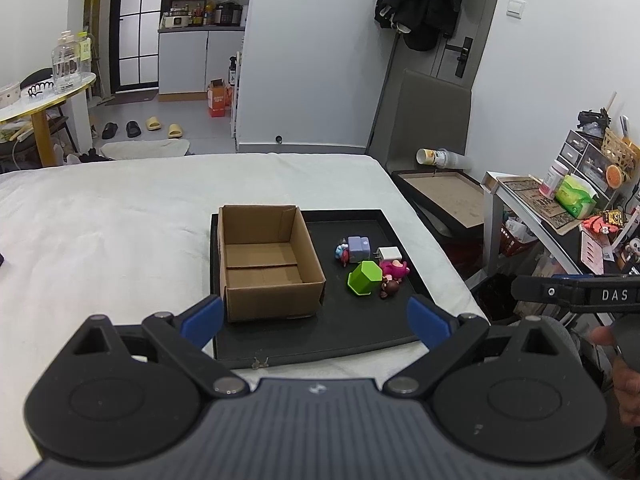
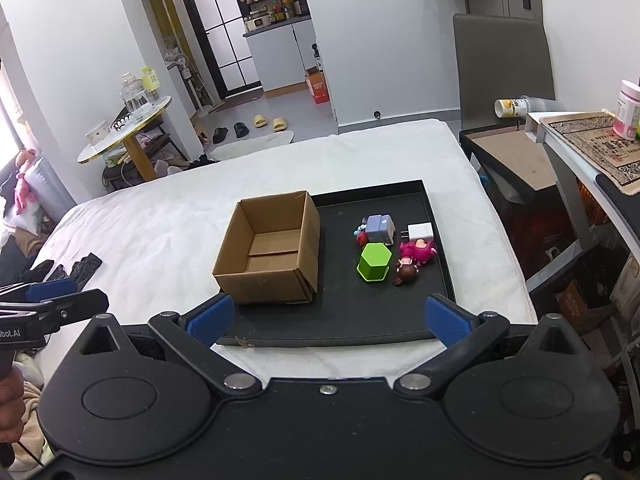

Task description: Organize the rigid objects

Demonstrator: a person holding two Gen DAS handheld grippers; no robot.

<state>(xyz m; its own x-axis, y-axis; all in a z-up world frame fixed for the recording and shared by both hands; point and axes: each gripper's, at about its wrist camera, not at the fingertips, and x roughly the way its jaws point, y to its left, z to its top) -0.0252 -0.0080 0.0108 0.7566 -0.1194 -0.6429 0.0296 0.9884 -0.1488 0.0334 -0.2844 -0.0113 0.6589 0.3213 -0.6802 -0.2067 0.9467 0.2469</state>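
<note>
Two blue-padded grippers, left gripper (image 1: 316, 322) and right gripper (image 2: 328, 318), are hovering spread wide and holding nothing over a black tray (image 2: 360, 330) on white bedding, where one cardboard box (image 2: 272, 256) is sitting open beside a green hexagonal cup (image 2: 374, 262), white charger (image 2: 420, 232), lilac block (image 2: 379, 228) and small, hard-to-make-out figurines (image 2: 416, 254).

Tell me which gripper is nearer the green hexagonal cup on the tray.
Right, as far as the views show. The right gripper hangs open just short of the green cup; the left gripper, also open, sits nearer the cardboard box.
</note>
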